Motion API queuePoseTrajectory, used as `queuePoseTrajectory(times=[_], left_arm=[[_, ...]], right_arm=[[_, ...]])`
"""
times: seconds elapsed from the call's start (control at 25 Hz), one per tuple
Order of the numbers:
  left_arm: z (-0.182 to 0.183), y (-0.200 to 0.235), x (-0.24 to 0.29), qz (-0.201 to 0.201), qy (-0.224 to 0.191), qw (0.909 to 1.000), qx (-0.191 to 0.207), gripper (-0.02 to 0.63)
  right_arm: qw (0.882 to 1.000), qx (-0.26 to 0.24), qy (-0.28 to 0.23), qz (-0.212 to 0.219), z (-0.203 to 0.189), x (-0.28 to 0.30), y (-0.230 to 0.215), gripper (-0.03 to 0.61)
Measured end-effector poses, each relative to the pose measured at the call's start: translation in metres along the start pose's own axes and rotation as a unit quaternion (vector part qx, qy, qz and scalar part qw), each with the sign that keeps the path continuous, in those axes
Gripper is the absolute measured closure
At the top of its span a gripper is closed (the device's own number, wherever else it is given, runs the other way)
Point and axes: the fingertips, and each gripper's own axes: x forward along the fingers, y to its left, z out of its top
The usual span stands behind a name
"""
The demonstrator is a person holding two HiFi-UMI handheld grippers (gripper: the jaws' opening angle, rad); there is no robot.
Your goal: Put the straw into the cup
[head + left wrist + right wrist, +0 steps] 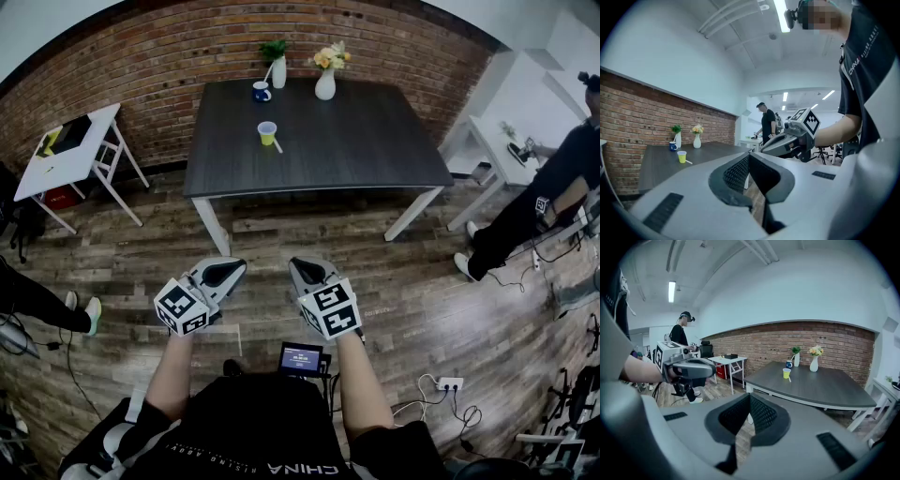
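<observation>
1. The thin white straw (pixel 277 145) lies flat on the dark grey rectangular table (pixel 375 141), left of its middle. It is just beside the small yellow plastic cup (pixel 267 132), on the cup's near side.
2. The cup stands upright.
3. Along the table's far edge stand a blue mug (pixel 262 91), a white vase with a green plant (pixel 277 70) and a white vase with yellow flowers (pixel 325 82).
4. The left gripper (pixel 234 268) and right gripper (pixel 298 265) hang side by side over the wooden plank floor (pixel 281 220), well apart from the table's near edge.
5. Both pairs of jaws are pressed together, with nothing between them.
</observation>
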Motion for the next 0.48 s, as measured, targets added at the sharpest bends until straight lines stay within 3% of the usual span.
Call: queuePoseTrajectory(times=[0.48], left_arm=[[-0.0051, -0.0007, 0.0089, 0.002, 0.012, 0.9999, 0.010, 0.611]], right_arm=[[1.000, 0.015, -0.012, 0.001, 0.0026, -0.0012, -0.0001, 0.572]])
